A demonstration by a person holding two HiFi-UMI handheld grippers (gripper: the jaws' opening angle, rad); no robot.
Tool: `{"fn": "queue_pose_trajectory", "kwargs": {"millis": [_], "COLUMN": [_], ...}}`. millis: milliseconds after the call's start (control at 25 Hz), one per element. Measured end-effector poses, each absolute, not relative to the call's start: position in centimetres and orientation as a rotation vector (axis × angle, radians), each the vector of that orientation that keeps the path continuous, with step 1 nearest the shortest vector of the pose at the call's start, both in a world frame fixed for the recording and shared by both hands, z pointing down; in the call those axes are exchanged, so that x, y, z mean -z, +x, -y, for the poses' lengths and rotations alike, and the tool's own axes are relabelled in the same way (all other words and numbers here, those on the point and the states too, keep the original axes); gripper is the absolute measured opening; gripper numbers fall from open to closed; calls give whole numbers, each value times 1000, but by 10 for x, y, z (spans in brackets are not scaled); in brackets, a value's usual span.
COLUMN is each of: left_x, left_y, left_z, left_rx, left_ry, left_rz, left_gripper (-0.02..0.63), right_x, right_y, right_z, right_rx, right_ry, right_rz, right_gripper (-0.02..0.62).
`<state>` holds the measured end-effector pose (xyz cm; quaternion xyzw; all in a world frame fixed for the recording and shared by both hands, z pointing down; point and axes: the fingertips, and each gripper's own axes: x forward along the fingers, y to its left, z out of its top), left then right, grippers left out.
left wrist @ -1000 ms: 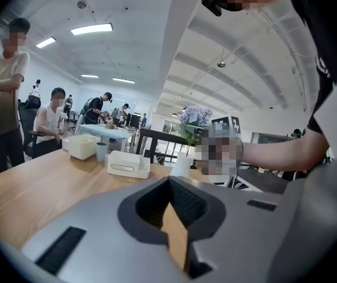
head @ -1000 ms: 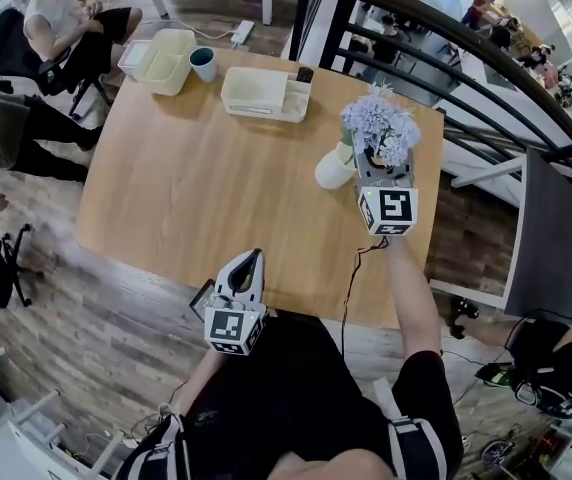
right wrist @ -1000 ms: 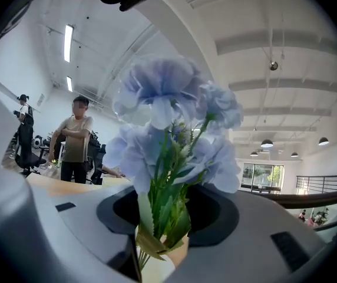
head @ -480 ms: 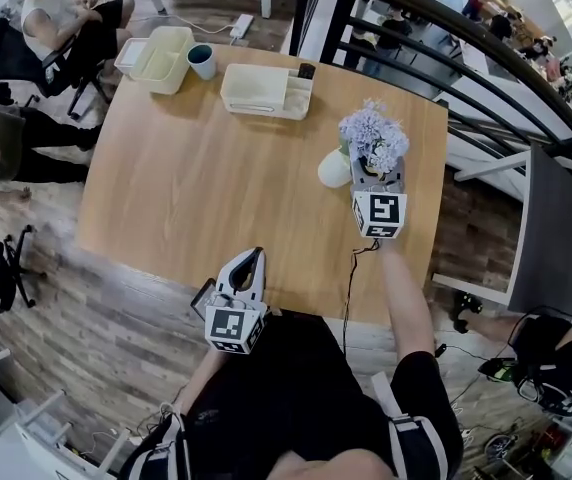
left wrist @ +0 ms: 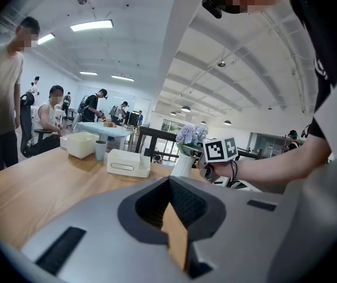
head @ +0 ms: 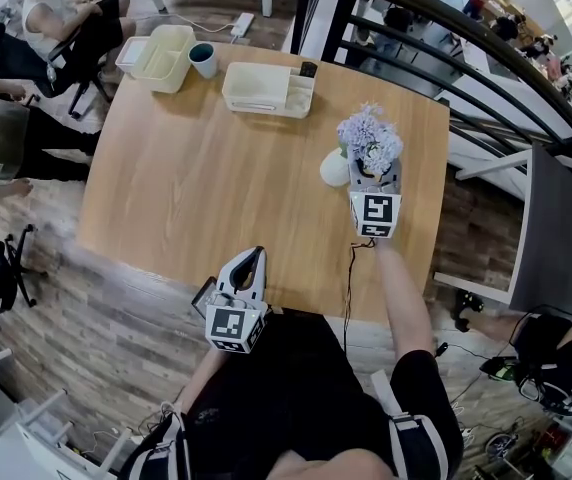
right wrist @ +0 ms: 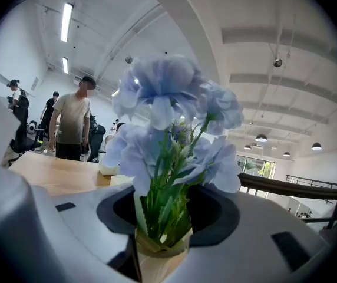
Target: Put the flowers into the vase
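Head view: right claw clamped on the stems of the flowers, pale lilac-blue heads bunched above the jaws. Bunch held upright, heads up and stems down, so it can go straight into the white vase, which stands near the bench's far right corner. Heads sit just over and beside the vase mouth; from above I cannot tell whether the stem ends have entered the neck. Right gripper view confirms the grip: green stems pinched low between the two jaws, blooms filling the frame. Left gripper view has the blooms directly above the vase (reads as lined up, possibly partly in). Left claw idle at the near bench edge, jaws together, nothing between them; kept back, I judge, to leave the right hand room.

Bench: light wood, matt, mostly bare. Far edge carries a white tray, a cream tub and a teal cup, all well apart from the vase.

Room: open office, plank floor, dark railing beyond the bench on the right, people seated at left, strip lights on a white ceiling
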<state>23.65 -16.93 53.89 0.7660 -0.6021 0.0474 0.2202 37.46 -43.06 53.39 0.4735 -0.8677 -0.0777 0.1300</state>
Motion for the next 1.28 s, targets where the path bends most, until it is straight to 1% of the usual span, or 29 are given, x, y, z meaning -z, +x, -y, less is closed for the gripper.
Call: {"fn": "queue_pose_trajectory", "kwargs": {"millis": [440,600,800,1280], "left_x": [-540,-539,-536,-530], "left_y": [237,238,238,233], "left_z": [168,165,163,156], "left_rx": [-130,-124,-115,-86], "left_ry": [2134,2141,2157,2180], "left_rz": [1657,1655,1653,1649], "left_gripper": [26,26,26,26], "right_x": [-542,-543,-543,-549], "right_y": [378,378,378,377], "right_z": [430,428,425,419], "right_rx": [208,177,62,-153], "right_ry": [1382,1358,1331,1250], "right_rz": [2505,2510,2548,2575], "right_gripper": [192,220,259,299]}}
